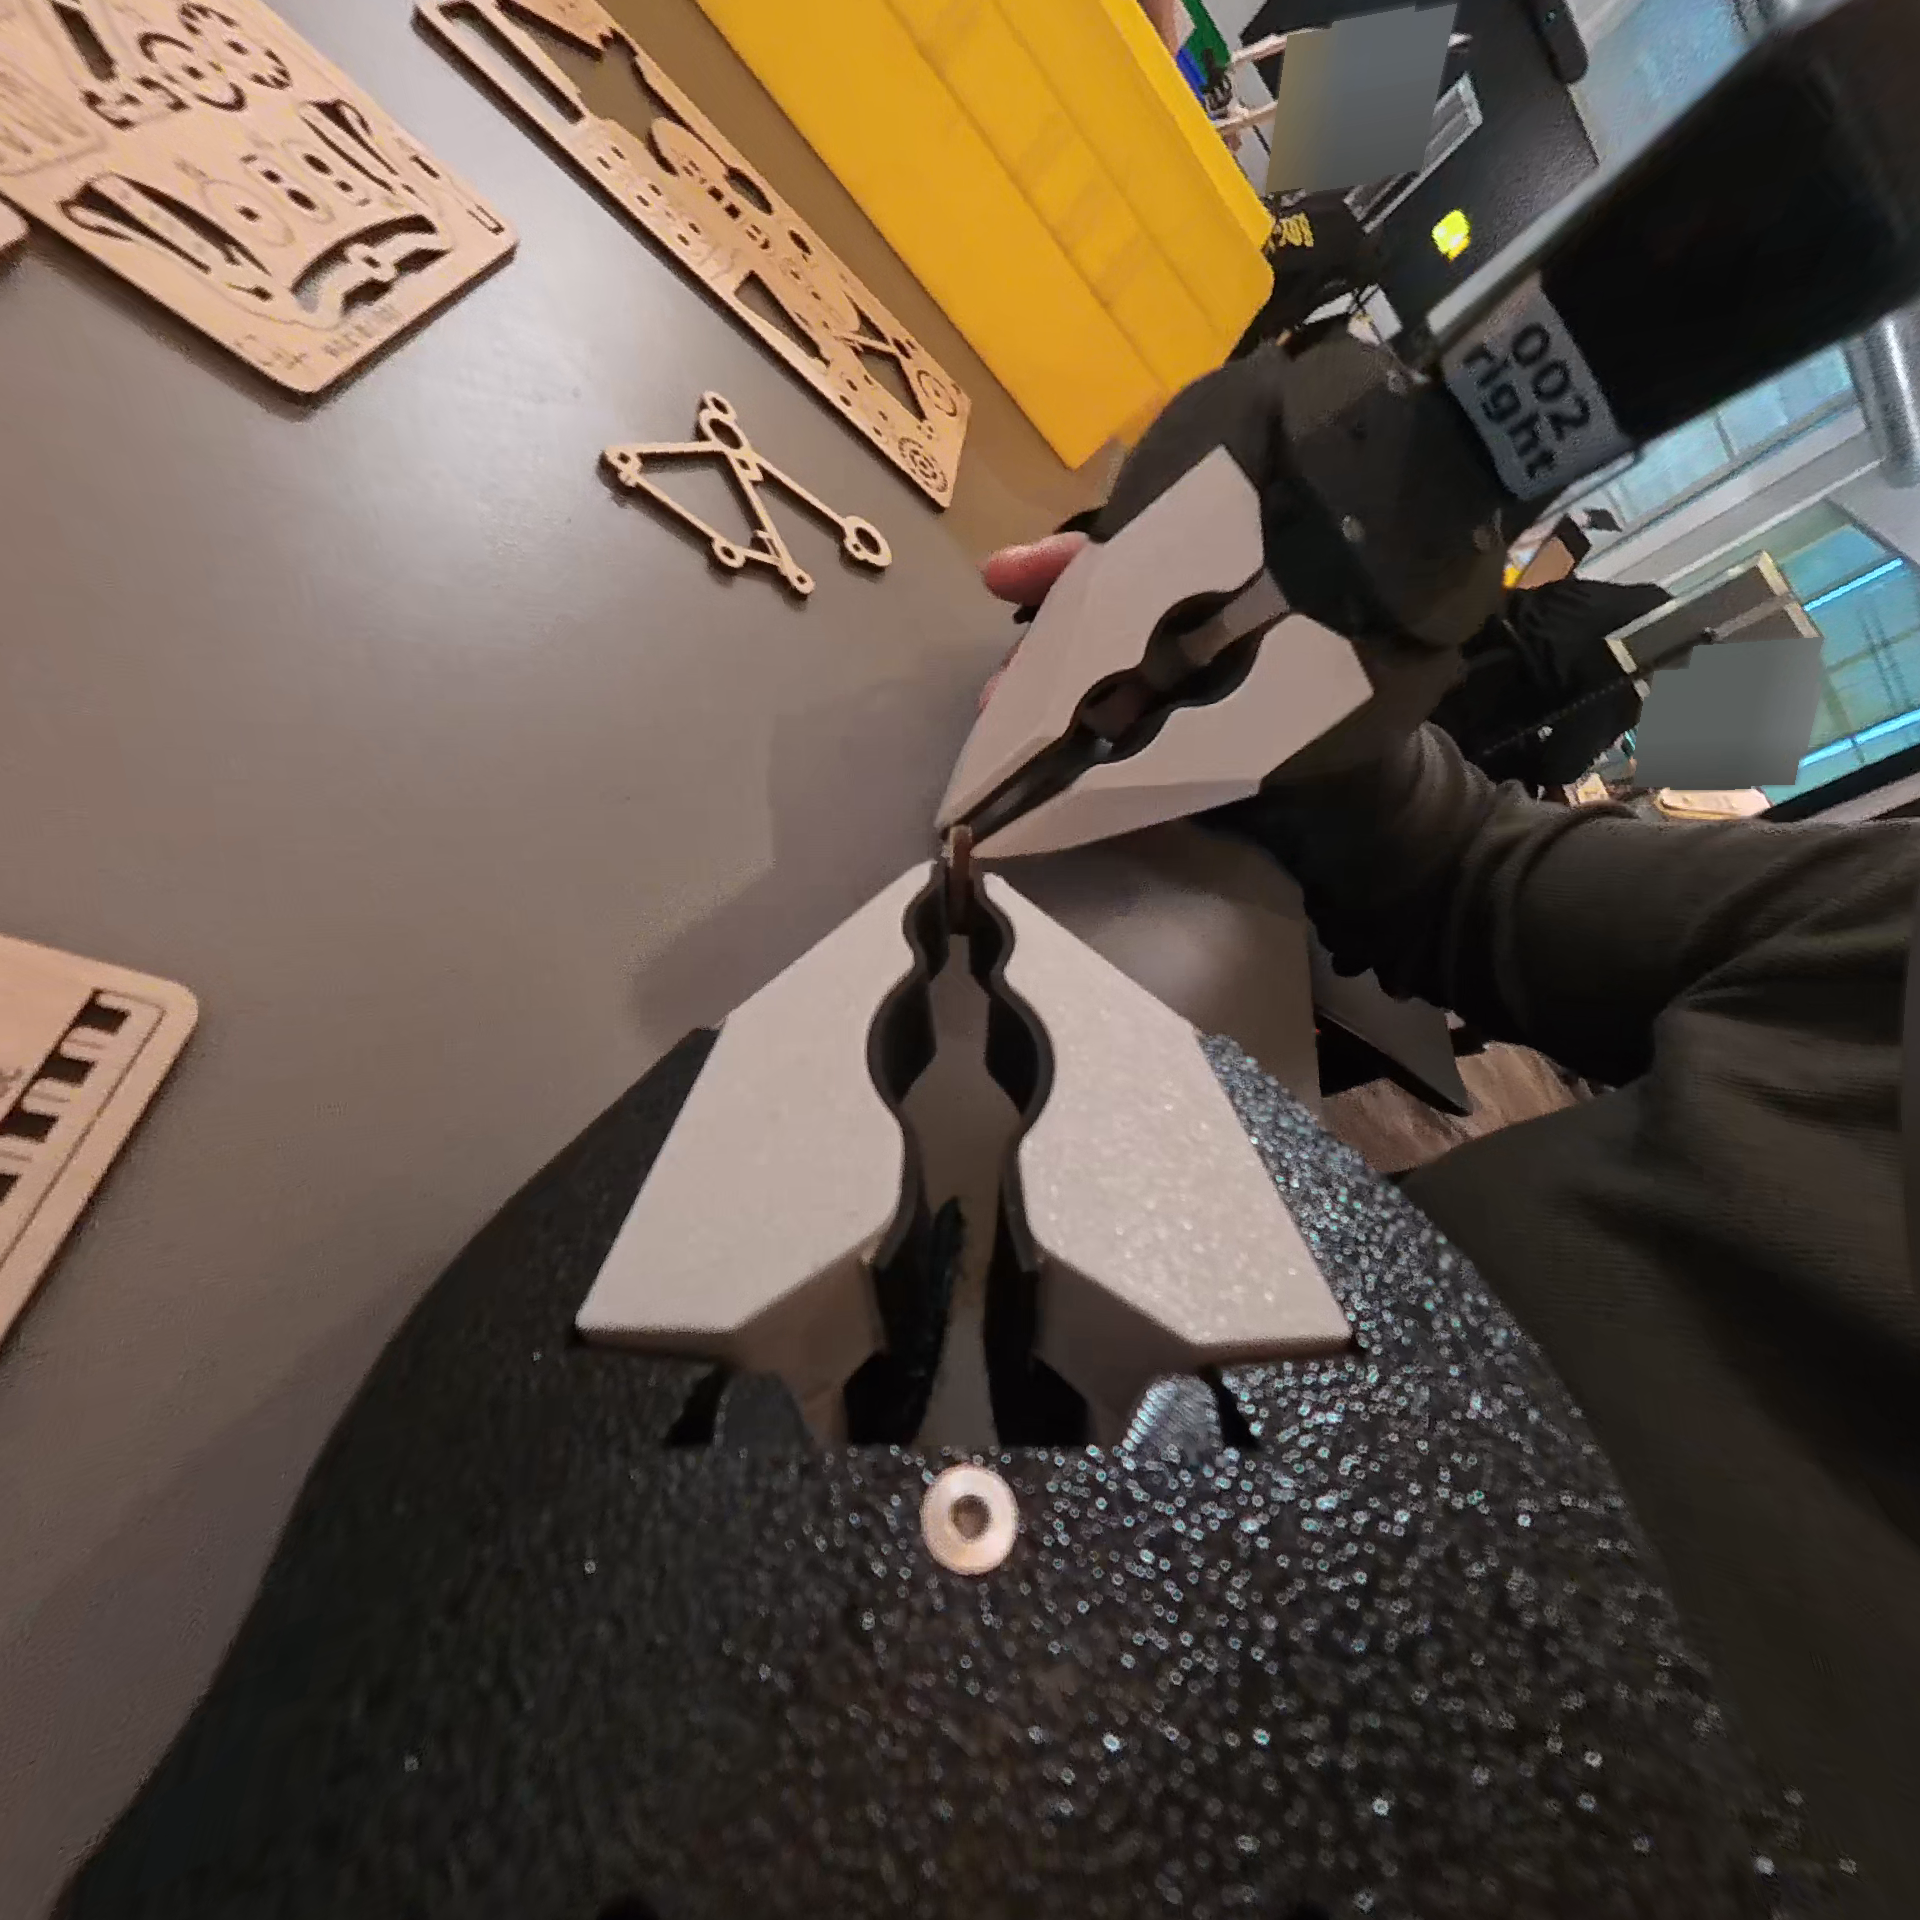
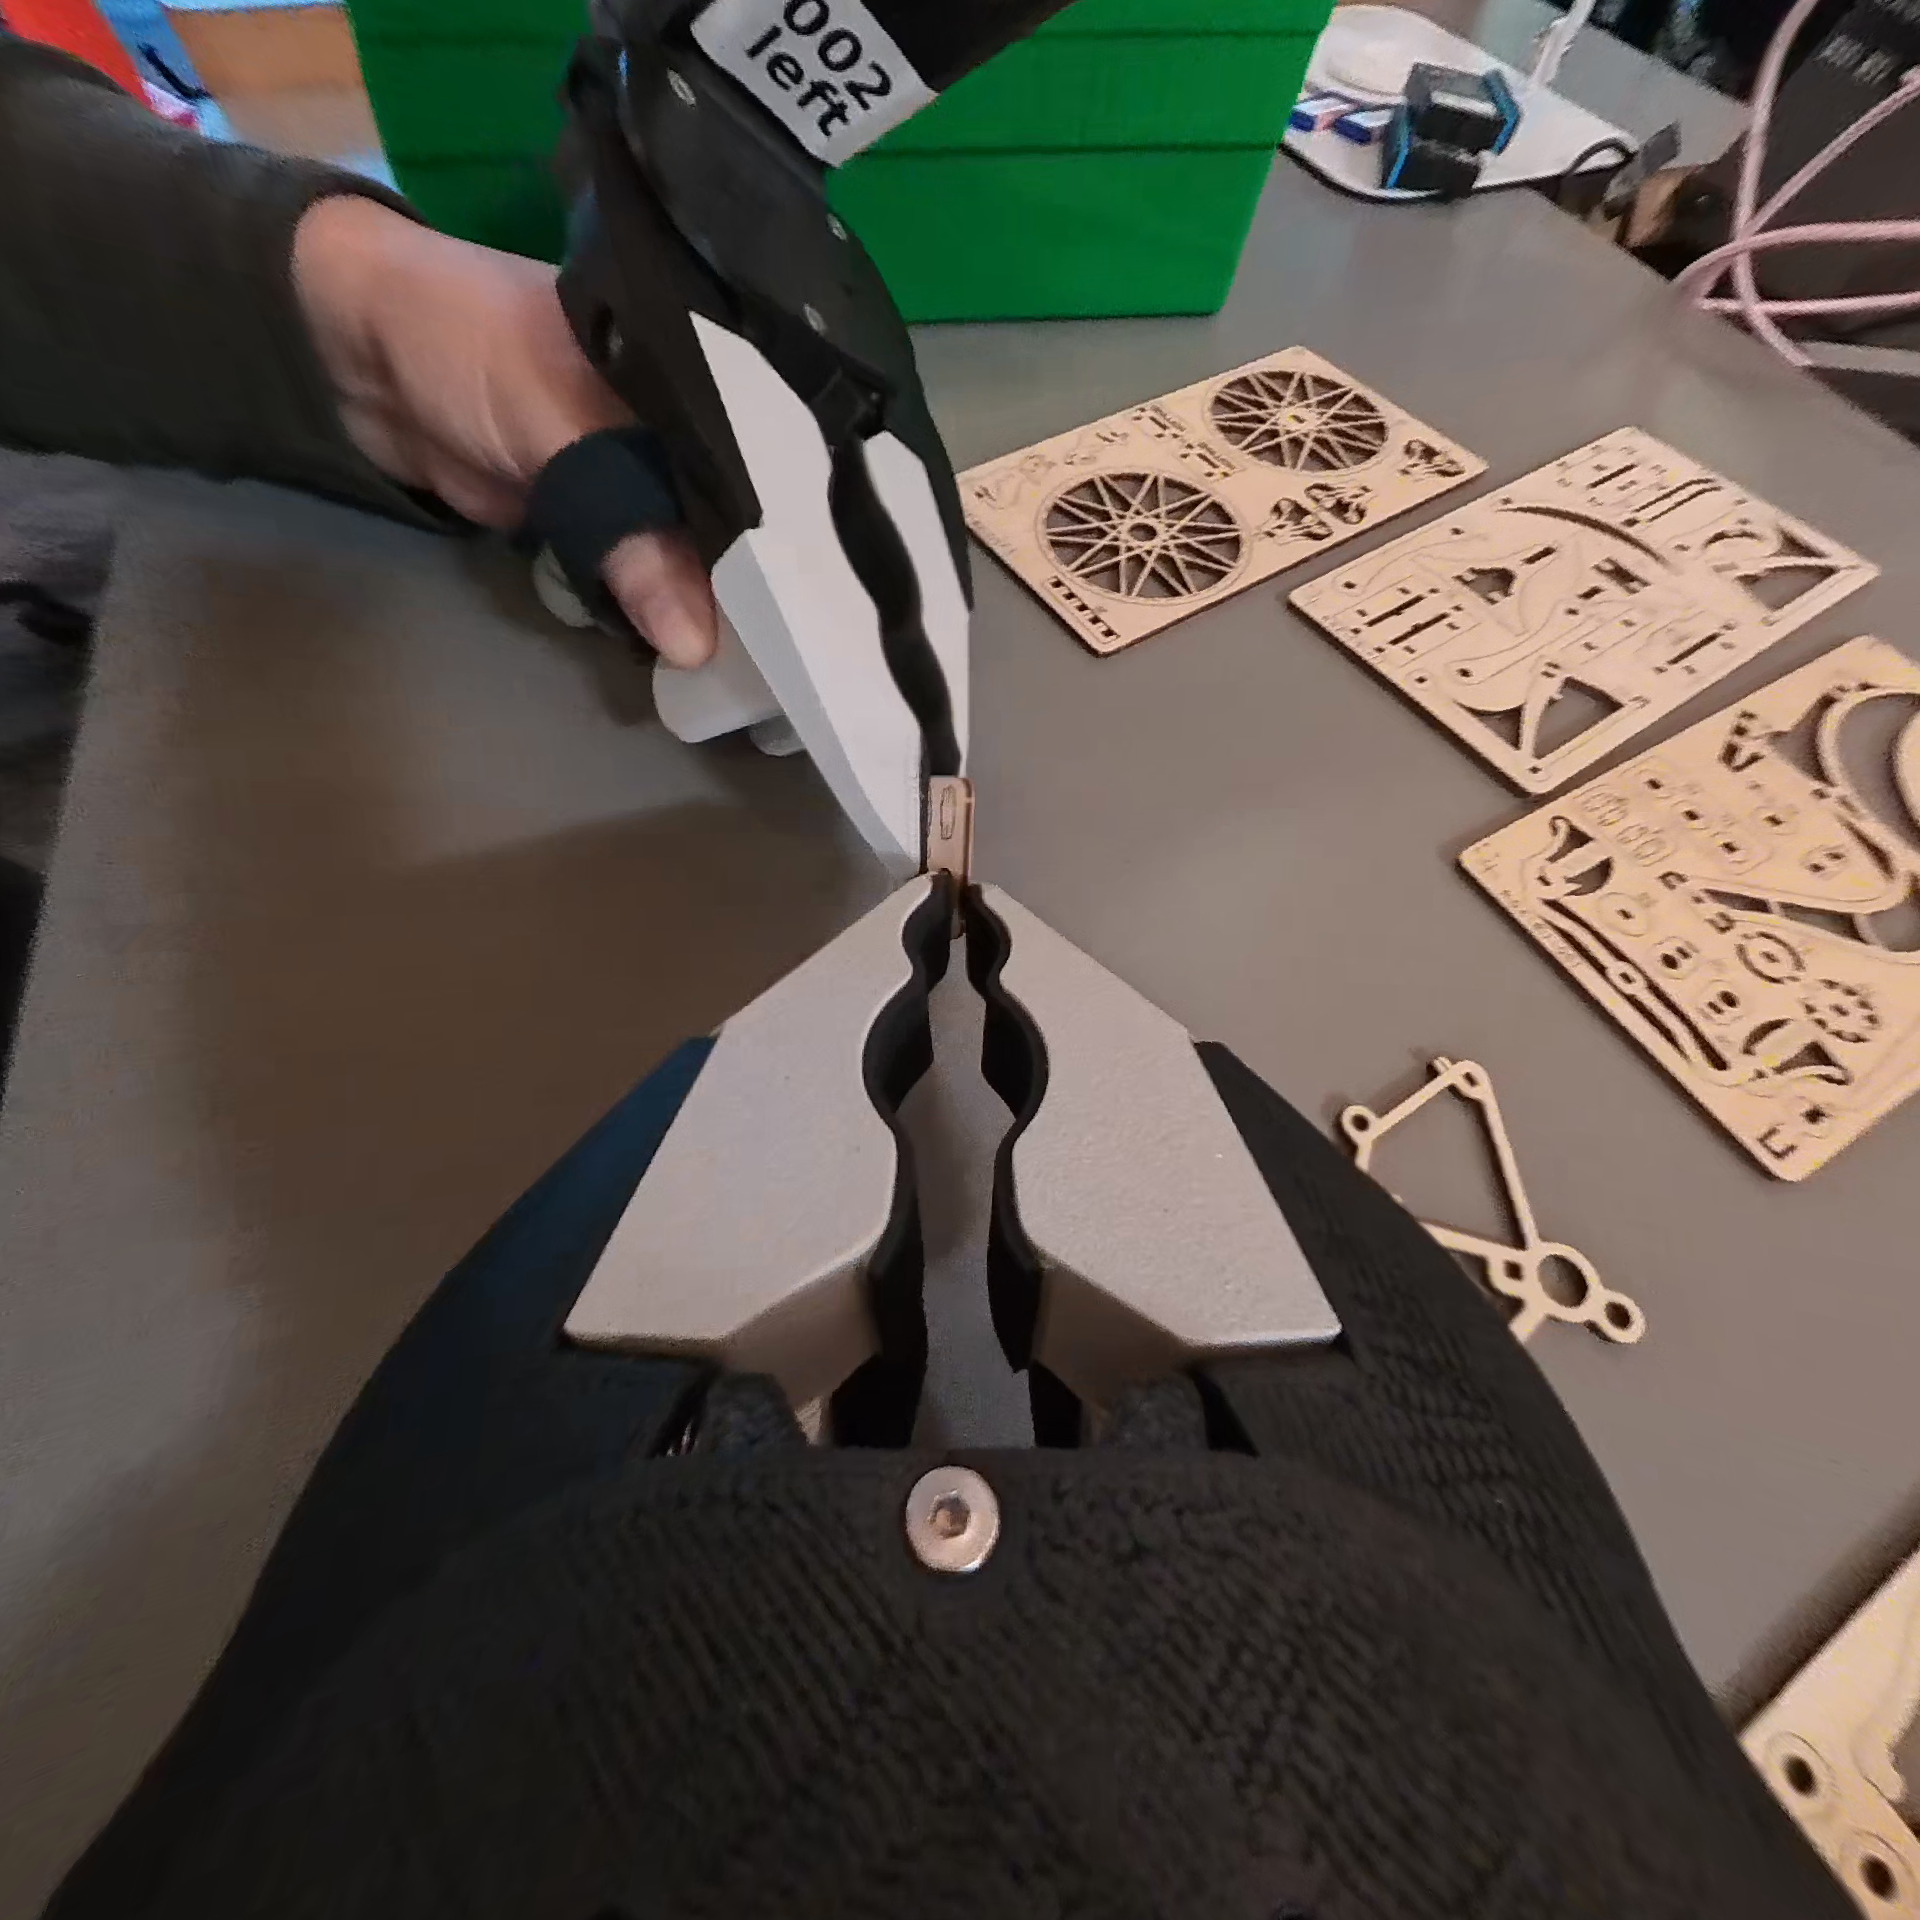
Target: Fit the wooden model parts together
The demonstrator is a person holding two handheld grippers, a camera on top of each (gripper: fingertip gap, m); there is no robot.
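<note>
We see a grey tabletop [image 2: 416, 987] carrying wooden part sheets [image 2: 1579, 613] and a loose frame piece [image 2: 1496, 1226]. Above it our left gripper [image 1: 954, 878] and right gripper [image 2: 951, 883] meet tip to tip, both pairs of fingers pinching one small wooden part [image 2: 951, 836] between them.

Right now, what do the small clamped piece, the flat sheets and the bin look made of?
Small piece: thin pale plywood, dark cut edges suggest laser cutting. Sheets: same matte wood, with cut-out shapes. Yellow bin: probably plastic, smooth and glossy. Both tongs, left and right, pinch the piece.
</note>
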